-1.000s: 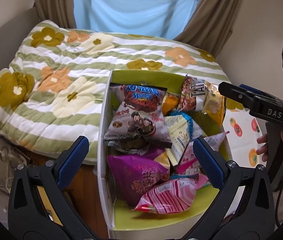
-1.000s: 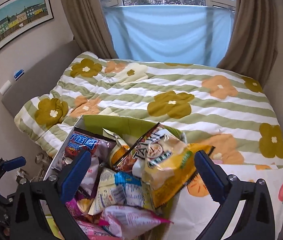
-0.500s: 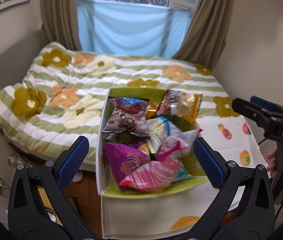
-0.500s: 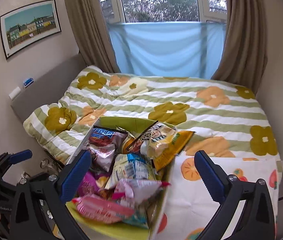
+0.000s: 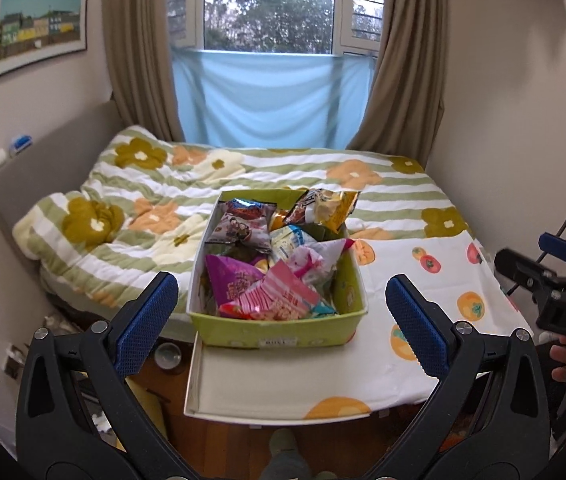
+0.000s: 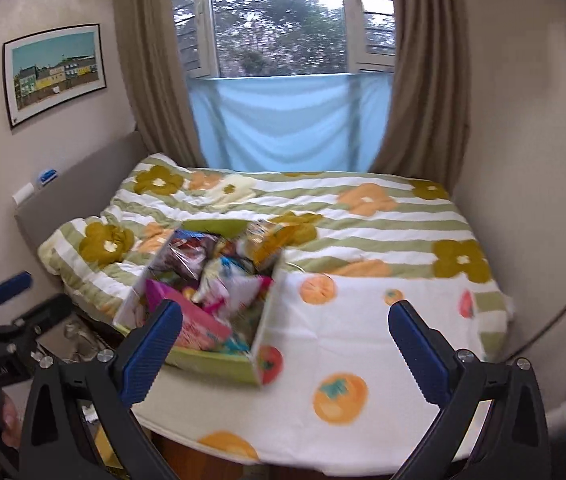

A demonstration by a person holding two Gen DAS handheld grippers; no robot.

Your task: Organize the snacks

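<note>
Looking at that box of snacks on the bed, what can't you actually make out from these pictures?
- Snack box, right wrist view: motion blur smears every packet.
- Lower packets, left wrist view: buried under the pink striped packet and purple packet.
- Label on the box front: too small to read.
- Floor below the bed: blocked by the left gripper.

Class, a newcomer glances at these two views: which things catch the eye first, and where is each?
First, the green box heaped with bright snack packets, at the near end of the bed. Behind it spreads the flowered striped quilt, below a window with a pale blue cloth. Both open tongs, left and right, frame the foreground.
</note>
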